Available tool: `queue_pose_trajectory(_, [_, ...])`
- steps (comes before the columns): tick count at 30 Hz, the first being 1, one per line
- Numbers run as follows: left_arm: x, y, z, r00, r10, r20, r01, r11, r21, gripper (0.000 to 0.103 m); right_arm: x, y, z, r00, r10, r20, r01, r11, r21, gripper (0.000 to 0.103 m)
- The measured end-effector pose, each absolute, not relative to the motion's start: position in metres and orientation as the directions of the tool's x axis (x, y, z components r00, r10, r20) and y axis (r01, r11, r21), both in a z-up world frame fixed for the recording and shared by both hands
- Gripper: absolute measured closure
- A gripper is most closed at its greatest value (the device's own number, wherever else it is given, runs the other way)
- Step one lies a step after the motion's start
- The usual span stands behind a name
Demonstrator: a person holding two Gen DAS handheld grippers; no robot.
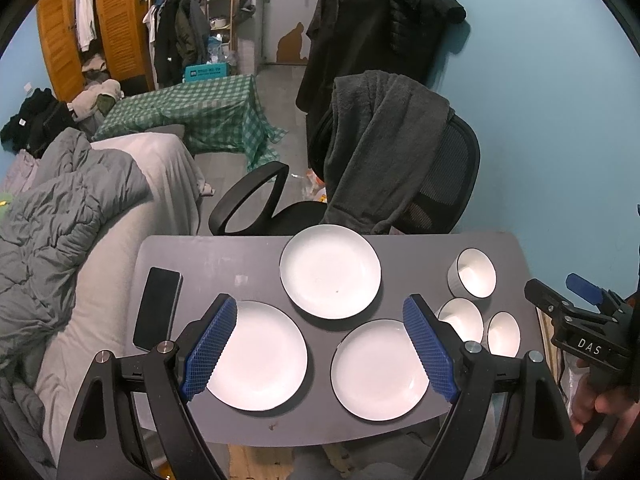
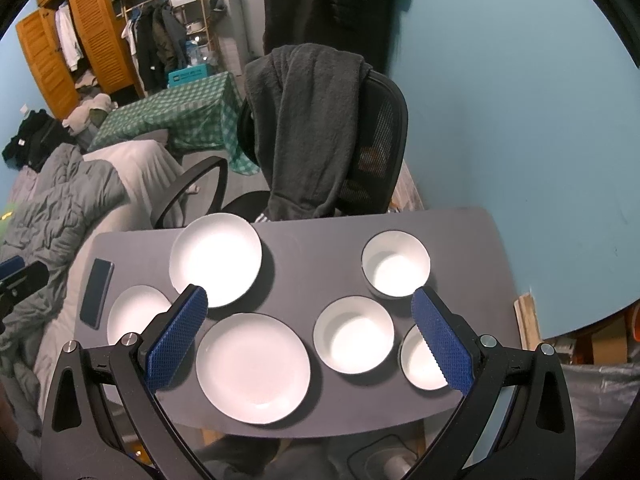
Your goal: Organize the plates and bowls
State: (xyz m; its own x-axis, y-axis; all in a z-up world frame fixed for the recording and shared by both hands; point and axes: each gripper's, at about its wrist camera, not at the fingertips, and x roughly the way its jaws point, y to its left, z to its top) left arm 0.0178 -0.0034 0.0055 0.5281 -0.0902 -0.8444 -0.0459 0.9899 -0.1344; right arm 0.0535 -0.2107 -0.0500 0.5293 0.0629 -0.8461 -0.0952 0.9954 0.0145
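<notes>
Three white plates lie on the grey table (image 1: 224,256): a far plate (image 1: 330,271), a left plate (image 1: 260,356) and a near plate (image 1: 378,368). Three white bowls stand at the right: a far bowl (image 2: 396,265), a middle bowl (image 2: 354,334) and a near bowl (image 2: 420,362). My left gripper (image 1: 320,350) hovers open above the left and near plates, holding nothing. My right gripper (image 2: 310,338) hovers open above the near plate (image 2: 253,368) and the bowls, also holding nothing. The right gripper (image 1: 580,300) shows at the left wrist view's right edge, held by a hand.
A black phone (image 1: 157,314) lies at the table's left edge. An office chair (image 1: 440,184) draped with a grey garment stands behind the table. A bed with a grey duvet (image 1: 60,220) lies to the left, and a blue wall (image 2: 520,120) runs along the right.
</notes>
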Motion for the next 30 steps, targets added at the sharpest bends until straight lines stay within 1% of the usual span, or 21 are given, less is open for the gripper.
queue_pose_trajectory(9, [0.022, 0.000, 0.005, 0.529, -0.091, -0.844, -0.049, 0.989, -0.137, 0.017, 0.058, -0.211, -0.050, 0.527, 0.068, -0.847, -0.097, 0.995, 0.020, 0.002])
queue_pose_trajectory(20, [0.025, 0.021, 0.002, 0.530, -0.077, -0.845, -0.073, 0.988, -0.135, 0.017, 0.067, -0.201, -0.054, 0.514, 0.078, -0.854, -0.116, 0.993, 0.021, 0.002])
queue_pose_trajectory(30, [0.028, 0.046, -0.006, 0.523, -0.017, -0.852, -0.120, 0.988, -0.094, 0.017, 0.076, -0.188, -0.066, 0.498, 0.079, -0.863, -0.166, 0.986, -0.006, 0.002])
